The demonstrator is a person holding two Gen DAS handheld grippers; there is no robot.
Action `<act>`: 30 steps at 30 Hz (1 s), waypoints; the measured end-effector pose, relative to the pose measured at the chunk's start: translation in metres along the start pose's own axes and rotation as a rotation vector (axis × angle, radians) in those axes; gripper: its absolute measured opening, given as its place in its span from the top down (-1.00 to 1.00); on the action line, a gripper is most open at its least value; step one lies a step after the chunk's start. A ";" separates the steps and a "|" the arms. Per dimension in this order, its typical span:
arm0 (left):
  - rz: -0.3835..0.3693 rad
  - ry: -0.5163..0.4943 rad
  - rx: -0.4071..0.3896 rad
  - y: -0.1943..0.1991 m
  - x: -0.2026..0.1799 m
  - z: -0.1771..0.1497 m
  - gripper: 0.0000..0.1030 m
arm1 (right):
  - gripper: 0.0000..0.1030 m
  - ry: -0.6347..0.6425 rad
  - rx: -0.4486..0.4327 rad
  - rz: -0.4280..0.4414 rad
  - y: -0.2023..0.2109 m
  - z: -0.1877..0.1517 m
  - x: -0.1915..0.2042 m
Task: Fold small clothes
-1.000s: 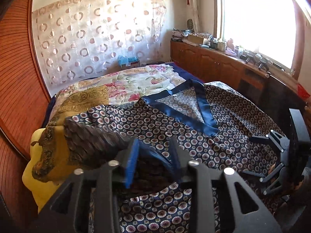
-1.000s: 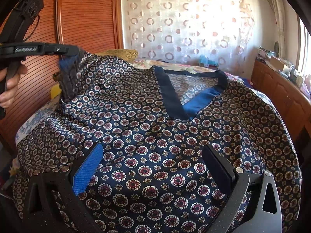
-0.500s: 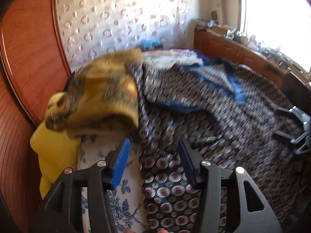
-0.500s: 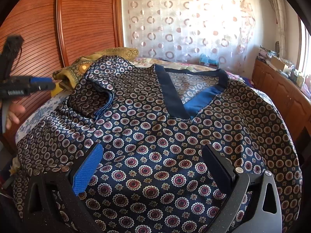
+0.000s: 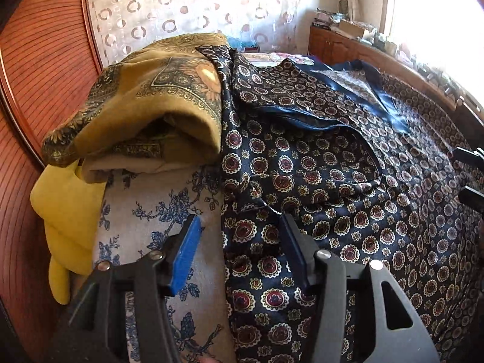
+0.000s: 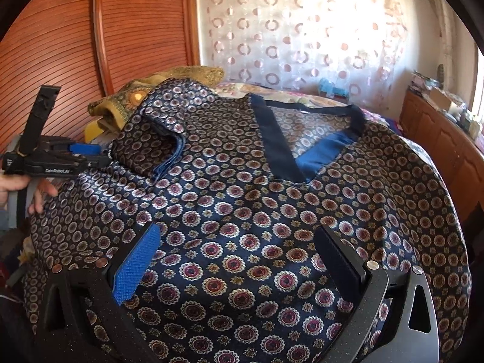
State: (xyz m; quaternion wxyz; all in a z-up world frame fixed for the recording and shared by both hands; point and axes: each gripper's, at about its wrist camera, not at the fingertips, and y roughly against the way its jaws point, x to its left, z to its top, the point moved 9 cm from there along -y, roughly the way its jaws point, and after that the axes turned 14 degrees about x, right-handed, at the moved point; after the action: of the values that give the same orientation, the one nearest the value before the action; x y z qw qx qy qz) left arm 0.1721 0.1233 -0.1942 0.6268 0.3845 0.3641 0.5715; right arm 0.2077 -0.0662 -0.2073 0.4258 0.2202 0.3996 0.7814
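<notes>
My left gripper (image 5: 239,251) had just been opening; its jaws stood about half apart with nothing pinched between them. The blue-padded finger (image 5: 186,254) hung over the floral sheet (image 5: 145,211), the other finger over the edge of the shirt (image 5: 332,181). I could not tell whether either one touched the cloth. My right gripper (image 6: 239,260) stood wide, its jaws empty, low over the front of the shirt near the hem. The shirt lay spread face up on the bed, dark blue with ring medallions and a plain blue V-neck band (image 6: 272,139). Its sleeve (image 6: 151,148) on the left-gripper side lay folded in over the chest, the blue cuff edge showing. A mustard blanket (image 5: 145,106) sat folded just beside that shoulder.
</notes>
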 end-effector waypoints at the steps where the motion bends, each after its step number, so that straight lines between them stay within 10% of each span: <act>1: -0.009 0.011 -0.015 0.000 0.001 0.000 -0.05 | -1.00 0.007 0.003 0.009 0.000 0.004 0.002; 8: -0.008 0.016 -0.025 -0.002 0.003 0.000 -0.08 | -1.00 0.082 -0.010 0.062 -0.004 0.056 0.022; 20: -0.013 0.021 -0.027 0.002 0.007 -0.003 -0.09 | -1.00 0.179 0.172 0.113 -0.123 0.126 0.081; 30: -0.013 0.021 -0.027 0.002 0.007 -0.003 -0.09 | -0.86 0.124 0.145 -0.091 -0.138 0.165 0.041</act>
State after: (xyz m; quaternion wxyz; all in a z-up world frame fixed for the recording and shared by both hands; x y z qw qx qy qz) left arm 0.1693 0.1309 -0.1942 0.6319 0.3674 0.3654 0.5764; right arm 0.3662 0.0846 -0.2229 0.4180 0.1832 0.4902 0.7426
